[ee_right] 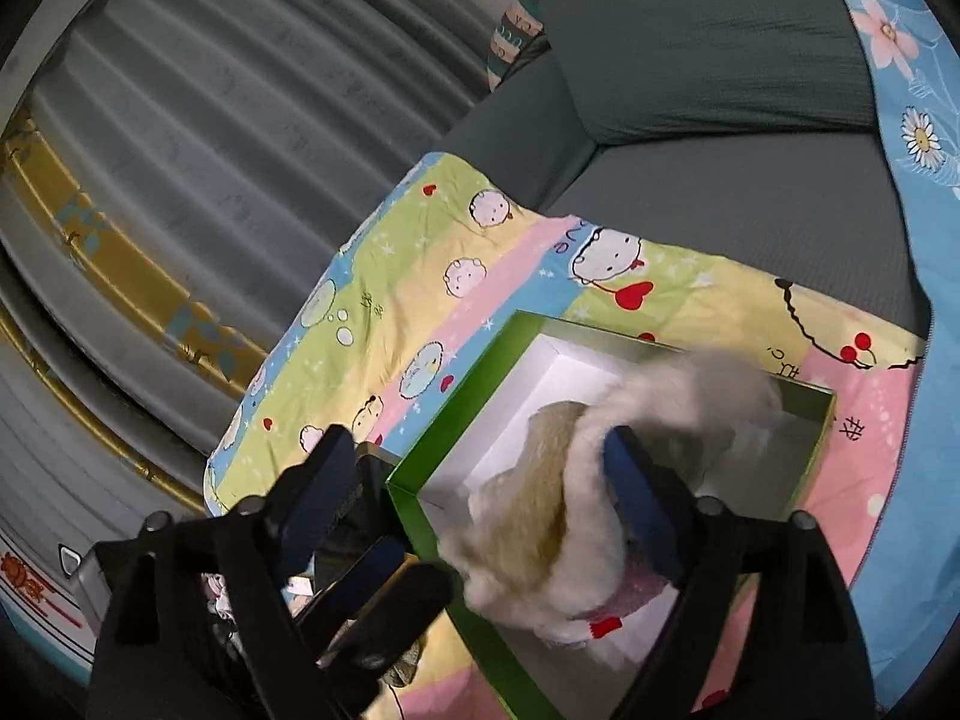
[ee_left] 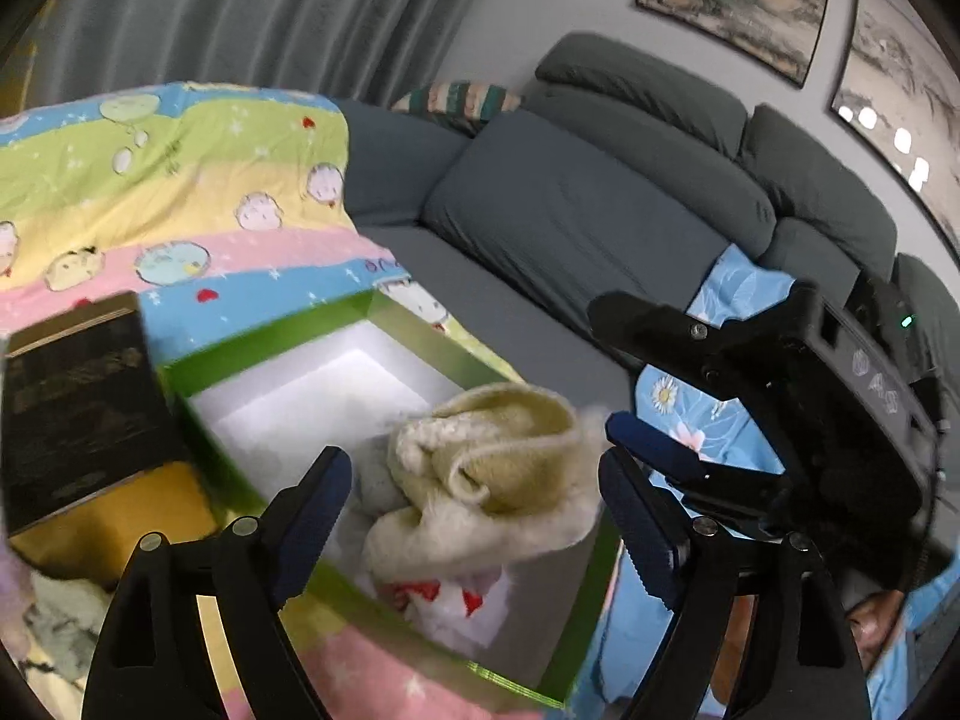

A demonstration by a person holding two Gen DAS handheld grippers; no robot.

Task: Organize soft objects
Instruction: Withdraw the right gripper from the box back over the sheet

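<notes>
In the box (ee_left: 336,324) I see the hat (ee_left: 498,450) dropped between both wide-open, empty grippers (ee_left: 474,516) (ee_right: 486,480); more cloth looks left outside.

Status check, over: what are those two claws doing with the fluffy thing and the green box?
Left gripper open, right gripper open. Cream fluffy item sits in green box, unclamped. Nothing blocking.

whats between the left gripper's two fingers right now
The cream fuzzy garment, lying in the green box, untouched between the open left gripper fingers; left wrist view.
</notes>
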